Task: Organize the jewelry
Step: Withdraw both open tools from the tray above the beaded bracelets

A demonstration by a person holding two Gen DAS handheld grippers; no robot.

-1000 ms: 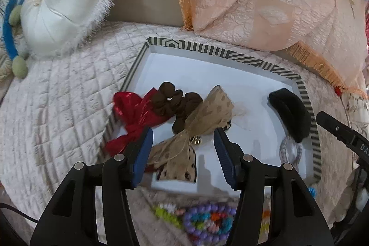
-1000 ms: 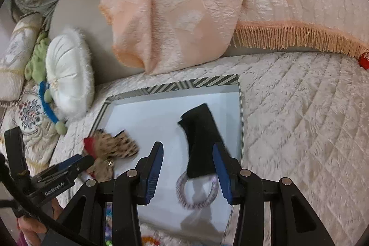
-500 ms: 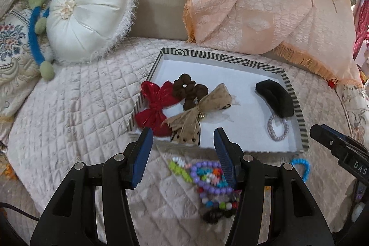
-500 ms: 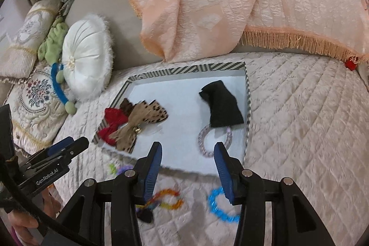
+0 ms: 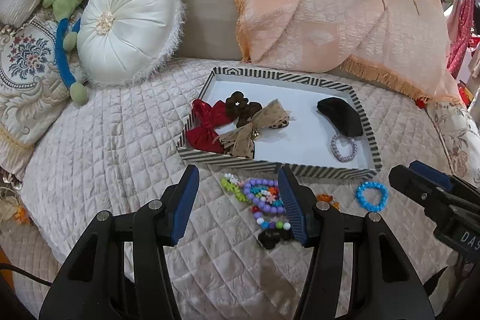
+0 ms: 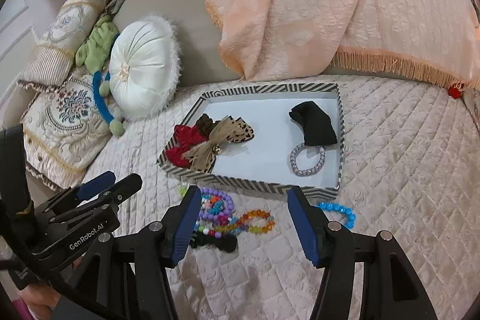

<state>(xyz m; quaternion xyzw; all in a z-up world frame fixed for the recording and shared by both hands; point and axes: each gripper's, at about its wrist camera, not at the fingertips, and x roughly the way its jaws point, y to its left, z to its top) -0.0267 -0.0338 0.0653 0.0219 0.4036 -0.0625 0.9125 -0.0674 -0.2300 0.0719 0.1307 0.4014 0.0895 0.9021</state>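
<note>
One striped tray (image 6: 252, 180) is holding three bows, one black scrunchie (image 6: 315, 122) and one grey hair tie (image 6: 307, 159) at three o'clock, while both tongs, the left gripper (image 5: 237, 197) and the right gripper (image 6: 243, 218), are hanging wide and empty, the right's jaws opening.

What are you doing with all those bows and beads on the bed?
A person is sorting hair things and jewelry with two grippers. The striped tray already holds bows, a black scrunchie and a hair tie. Bead bracelets and a blue bracelet lie on the quilt in front of it. The left gripper is open and empty; the right gripper holds nothing, its jaws opening.
</note>
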